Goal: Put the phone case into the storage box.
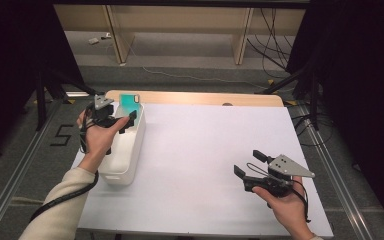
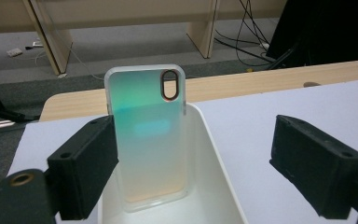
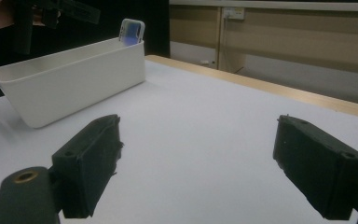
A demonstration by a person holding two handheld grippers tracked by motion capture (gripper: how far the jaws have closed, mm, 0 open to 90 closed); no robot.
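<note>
phone case (image 2: 147, 140) – translucent, teal-to-peach, upright in white bin (image 2: 219, 172) | left gripper (image 2: 193, 158) fingers apart | right gripper (image 3: 198, 168) fingers apart

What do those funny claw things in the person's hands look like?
Each hand holds a black tool. The left gripper and right gripper each have two chunky, blocky black fingers with small screw holes. A grey three-cornered plate with dots sits on top, and a black cable trails away. The left arm wears a cream sleeve.
</note>
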